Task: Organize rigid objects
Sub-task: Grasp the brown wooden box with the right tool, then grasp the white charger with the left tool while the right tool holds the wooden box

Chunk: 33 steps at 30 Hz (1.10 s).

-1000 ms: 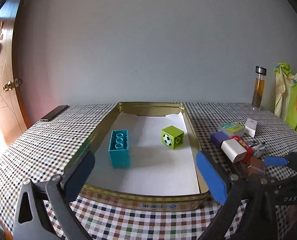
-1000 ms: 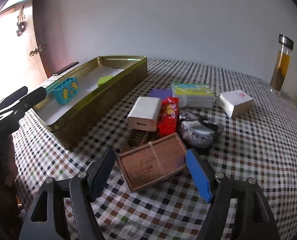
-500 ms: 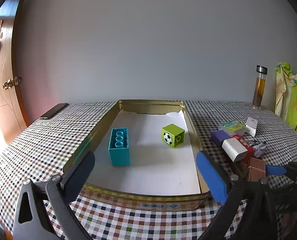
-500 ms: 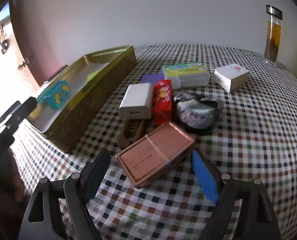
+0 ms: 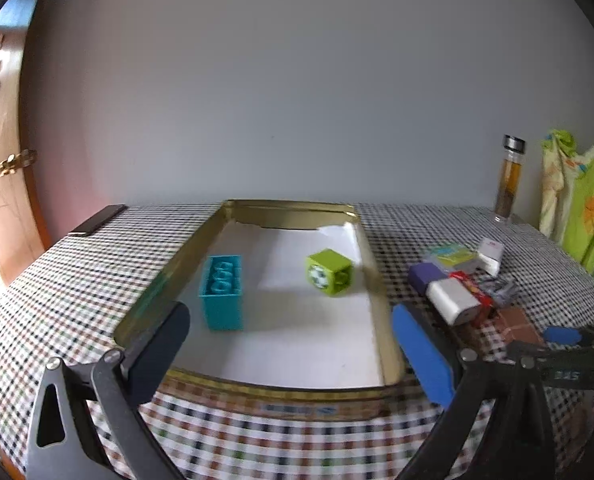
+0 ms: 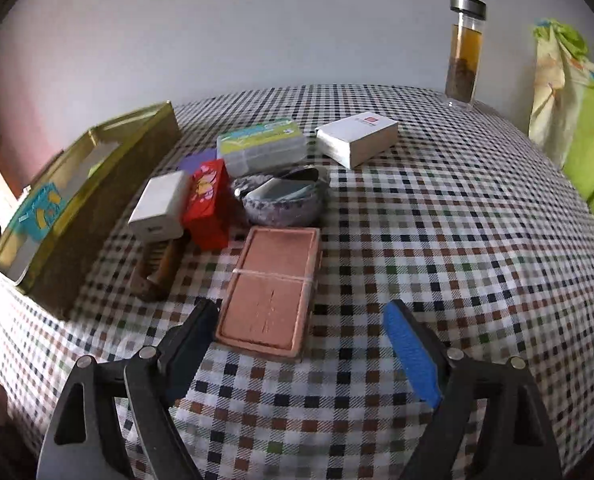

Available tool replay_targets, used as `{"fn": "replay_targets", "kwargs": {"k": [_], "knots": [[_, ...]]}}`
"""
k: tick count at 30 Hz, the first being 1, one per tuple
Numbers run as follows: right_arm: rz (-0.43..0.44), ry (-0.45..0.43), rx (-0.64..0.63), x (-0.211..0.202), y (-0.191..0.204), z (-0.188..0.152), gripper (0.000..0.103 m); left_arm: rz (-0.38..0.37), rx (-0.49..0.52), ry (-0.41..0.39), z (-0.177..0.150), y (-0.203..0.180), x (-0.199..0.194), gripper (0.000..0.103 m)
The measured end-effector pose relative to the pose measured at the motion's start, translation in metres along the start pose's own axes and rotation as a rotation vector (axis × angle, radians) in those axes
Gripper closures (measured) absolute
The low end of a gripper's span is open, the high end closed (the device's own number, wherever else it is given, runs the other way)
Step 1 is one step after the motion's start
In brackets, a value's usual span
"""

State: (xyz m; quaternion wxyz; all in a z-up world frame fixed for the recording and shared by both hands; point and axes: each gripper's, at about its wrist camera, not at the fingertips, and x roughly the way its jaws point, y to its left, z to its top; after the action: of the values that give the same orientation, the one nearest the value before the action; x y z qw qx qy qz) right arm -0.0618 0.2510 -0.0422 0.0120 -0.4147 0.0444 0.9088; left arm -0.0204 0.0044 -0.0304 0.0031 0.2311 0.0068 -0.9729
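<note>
A: Right wrist view: what was laid out on the checked surface [image 6: 437, 216], taken from the largest thing down?

B: A gold tin tray [image 6: 109, 184] was seen at the left, with a teal block [image 5: 221, 296] and a green cube [image 5: 329, 273] already lodged inside. Just beside it a cluster was gathered, a white charger [image 6: 159, 205] and a red packet [image 6: 208, 204] among it. Nearest lay a flat brown case [image 6: 271, 290].

A: How was the case placed against the jaws?

B: It was found just ahead of the right gripper [image 6: 301, 350], left of centre, its long axis running away along the fingers. The jaws were held wide apart, nothing gripped; the dark pad was nearly at its near corner.

A: And the other hand?

B: The left gripper [image 5: 293, 350] was likewise spread and empty, poised at the tray's near end. The right was judged much the nearer.
</note>
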Motion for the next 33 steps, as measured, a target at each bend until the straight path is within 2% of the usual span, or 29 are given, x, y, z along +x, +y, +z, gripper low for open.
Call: {"fn": "replay_targets", "kwargs": {"k": [4,5,7,8,9,12,16,17,19,22,27,30,33], "knots": [[0.006,0.005,-0.033,0.011,0.009,0.006,0.017,-0.032,0.066,-0.001,0.003,-0.028,0.001,0.0],[-0.002,0.002,-0.041,0.009,0.006,0.003,0.021,-0.052,0.071,0.006,0.005,-0.034,0.002,0.001],[-0.027,-0.008,-0.062,0.01,0.005,0.005,0.036,-0.097,0.082,0.013,0.01,-0.046,0.004,0.001],[-0.029,-0.014,-0.069,0.011,0.003,0.006,0.049,-0.121,0.091,0.019,0.013,-0.052,0.005,0.001],[-0.014,-0.016,-0.065,0.01,0.001,0.008,0.054,-0.132,0.099,0.024,0.015,-0.058,0.007,0.001],[0.062,-0.031,-0.038,0.008,-0.007,0.011,0.054,-0.168,0.131,0.043,0.02,-0.079,0.013,0.002],[0.08,-0.049,0.004,0.008,-0.014,0.012,0.054,-0.21,0.142,0.107,0.02,-0.097,0.03,0.008],[0.073,-0.046,-0.001,0.008,-0.015,0.012,0.054,-0.213,0.148,0.123,0.019,-0.102,0.034,0.01],[0.064,-0.058,0.006,0.008,-0.021,0.012,0.054,-0.221,0.169,0.163,0.016,-0.111,0.043,0.024],[0.071,-0.062,0.039,0.006,-0.037,0.011,0.054,-0.233,0.178,0.21,0.014,-0.121,0.057,0.031],[0.097,-0.062,0.035,0.005,-0.038,0.01,0.054,-0.242,0.138,0.283,0.014,-0.123,0.08,0.039],[0.111,-0.072,0.052,0.004,-0.04,0.009,0.054,-0.244,0.109,0.29,0.015,-0.118,0.087,0.039],[0.109,-0.077,0.047,0.003,-0.04,0.008,0.053,-0.244,0.095,0.291,0.017,-0.113,0.09,0.047]]}}
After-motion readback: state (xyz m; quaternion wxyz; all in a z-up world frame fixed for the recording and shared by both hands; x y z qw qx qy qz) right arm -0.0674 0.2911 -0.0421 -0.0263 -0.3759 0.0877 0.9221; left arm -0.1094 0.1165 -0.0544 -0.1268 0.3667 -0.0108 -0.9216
